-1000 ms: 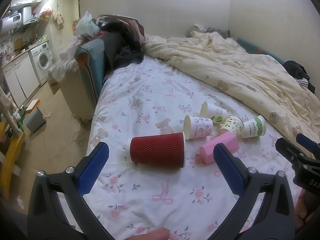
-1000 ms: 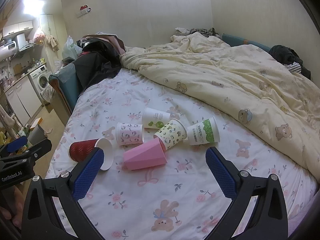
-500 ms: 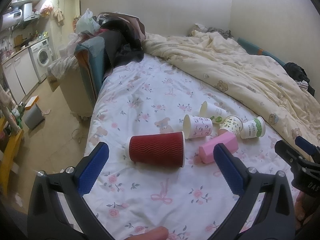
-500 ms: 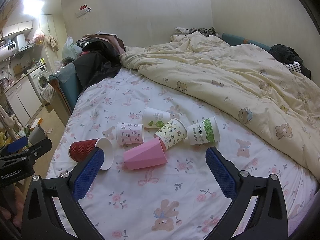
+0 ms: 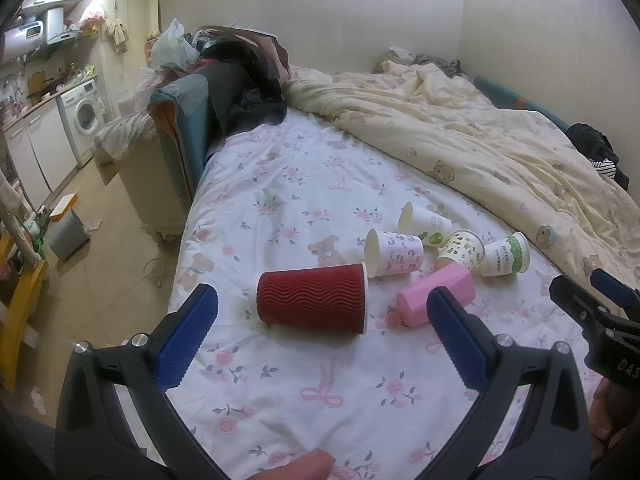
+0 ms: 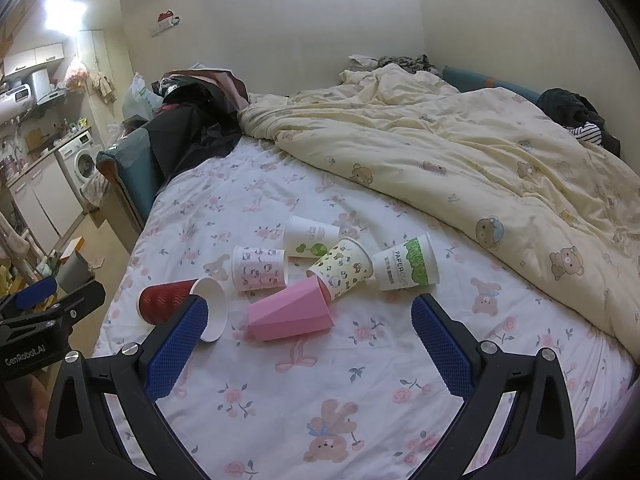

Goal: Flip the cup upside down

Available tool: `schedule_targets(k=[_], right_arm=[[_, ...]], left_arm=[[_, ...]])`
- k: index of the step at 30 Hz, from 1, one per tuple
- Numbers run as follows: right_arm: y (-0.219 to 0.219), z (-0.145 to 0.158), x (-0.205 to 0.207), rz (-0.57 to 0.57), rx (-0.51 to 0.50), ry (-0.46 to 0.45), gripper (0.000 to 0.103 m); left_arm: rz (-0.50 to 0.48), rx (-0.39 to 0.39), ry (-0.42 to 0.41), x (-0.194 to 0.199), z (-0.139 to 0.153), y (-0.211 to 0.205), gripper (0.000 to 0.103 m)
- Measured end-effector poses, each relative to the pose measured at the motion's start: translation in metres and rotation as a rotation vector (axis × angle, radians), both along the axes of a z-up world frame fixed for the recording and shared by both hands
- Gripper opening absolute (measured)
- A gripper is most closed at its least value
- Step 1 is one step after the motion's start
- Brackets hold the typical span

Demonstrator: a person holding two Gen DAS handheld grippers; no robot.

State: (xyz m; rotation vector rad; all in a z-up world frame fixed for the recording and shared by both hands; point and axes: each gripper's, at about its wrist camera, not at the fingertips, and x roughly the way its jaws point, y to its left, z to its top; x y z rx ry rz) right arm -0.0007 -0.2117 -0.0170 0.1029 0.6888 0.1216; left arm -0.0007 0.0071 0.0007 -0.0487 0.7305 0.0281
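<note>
Several cups lie on their sides on the flowered sheet. A red ribbed cup [image 5: 314, 304] lies nearest the left gripper [image 5: 320, 316], which is open and empty just in front of it. It also shows in the right wrist view [image 6: 168, 302]. A pink faceted cup [image 6: 290, 314], a purple-print cup [image 6: 260, 268], a green-leaf white cup [image 6: 312, 236], a spotted cup [image 6: 344, 266] and a "PAPERCUPS" cup [image 6: 406, 264] lie beyond the open, empty right gripper [image 6: 308, 320]. The pink cup also shows in the left wrist view [image 5: 438, 294].
A cream bear-print duvet [image 6: 460, 152] covers the bed's right side. Dark clothes [image 5: 244, 92] pile on a teal headboard at the far left. The bed's left edge drops to a tiled floor with a grey bin [image 5: 68, 230] and a washing machine [image 5: 86, 118].
The left wrist view has shifted slightly; the left gripper has edged a little nearer the red cup. The right gripper and the cups have not moved.
</note>
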Motion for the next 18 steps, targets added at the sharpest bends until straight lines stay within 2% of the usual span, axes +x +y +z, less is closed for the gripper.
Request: schedule_targets(k=[18], right_arm=[[-0.0047,-0.0004,0.0039,-0.024,-0.016,0.008,0.103]], left_arm=[[0.021,0.022,-0.006,0.0002,0.0033,-0.0027,0.103]])
